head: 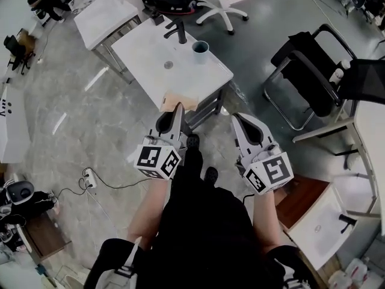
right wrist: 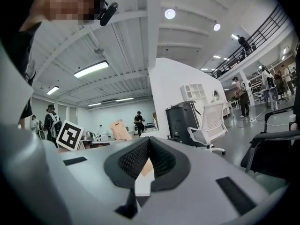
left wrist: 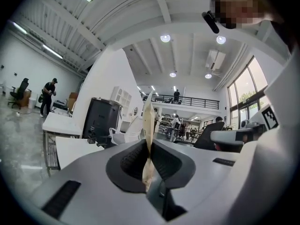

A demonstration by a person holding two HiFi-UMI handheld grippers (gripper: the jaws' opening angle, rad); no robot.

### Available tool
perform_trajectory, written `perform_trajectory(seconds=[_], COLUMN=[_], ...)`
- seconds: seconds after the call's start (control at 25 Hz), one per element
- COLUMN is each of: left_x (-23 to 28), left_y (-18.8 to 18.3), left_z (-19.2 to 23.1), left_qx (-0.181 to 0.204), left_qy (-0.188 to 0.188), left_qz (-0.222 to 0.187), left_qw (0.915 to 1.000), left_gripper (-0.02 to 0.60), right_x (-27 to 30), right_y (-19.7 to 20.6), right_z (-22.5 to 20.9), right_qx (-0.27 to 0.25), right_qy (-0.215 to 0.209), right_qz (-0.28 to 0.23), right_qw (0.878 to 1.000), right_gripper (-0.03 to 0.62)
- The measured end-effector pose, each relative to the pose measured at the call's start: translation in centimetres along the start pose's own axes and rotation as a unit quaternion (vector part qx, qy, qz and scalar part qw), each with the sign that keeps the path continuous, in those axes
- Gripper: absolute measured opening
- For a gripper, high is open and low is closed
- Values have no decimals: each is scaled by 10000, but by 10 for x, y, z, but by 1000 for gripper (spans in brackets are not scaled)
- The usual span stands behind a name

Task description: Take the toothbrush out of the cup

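The left tongs (head: pixel 178 108) are closed on a thin tan sheet (head: pixel 187 101), clamped upright between the pads and seen edge-on in the left gripper view, its top rising past the tips. The right tongs (head: pixel 237 120) are pressed together at the tips with nothing between them. They are held beside the left pair, a little apart, and both point level toward the white counter (head: pixel 150 47). The cup (head: pixel 200 51) stands upright on that counter, well ahead of both tongs and nearer the right pair's line. The toothbrush cannot be made out in it from the head view. A black tap-like fixture (head: pixel 178 32) stands just left of the cup, beyond the left tongs
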State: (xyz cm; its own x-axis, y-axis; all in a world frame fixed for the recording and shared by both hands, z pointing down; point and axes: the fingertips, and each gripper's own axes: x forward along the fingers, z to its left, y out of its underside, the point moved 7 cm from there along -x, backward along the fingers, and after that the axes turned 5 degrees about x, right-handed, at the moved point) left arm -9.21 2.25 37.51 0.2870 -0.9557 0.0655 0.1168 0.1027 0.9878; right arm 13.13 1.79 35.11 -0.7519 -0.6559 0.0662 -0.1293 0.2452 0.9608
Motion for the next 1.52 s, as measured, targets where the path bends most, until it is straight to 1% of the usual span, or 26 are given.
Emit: perform_trajectory(seconds=[0.12, 0.44, 0.56, 0.88, 1.32, 1.52], left_x=[-15, -43, -49, -71, -85, -87], left_y=[-6, -24, -27, -37, -42, -44], left_z=[-4, -5, -4, 7, 19, 24], left_qx=[-50, -188, -231, -353, -415, -421], left_qy=[-84, -190, -182, -183, -245, -251], left_qz=[-101, -350, -394, -548, -632, -636], left_qw=[9999, 9990, 9988, 9977, 9968, 9968], left_gripper=[38, 38, 38, 38, 38, 38], right_x=[-3, -2, 0, 5, 9, 12], right_y=[-4, -11, -11, -7, -9, -10], right_z=[7, 21, 26, 44, 50, 52], right_qx=[-111, -255, -391, -501, -533, -581], right_qy=[-129, -293, -287, -234, -121, -138], right_qz=[-32, -112, -69, -29, 27, 34], right_qw=[9999, 9992, 9988, 9985, 9985, 9982], right_gripper=[29, 29, 29, 29, 29, 29])
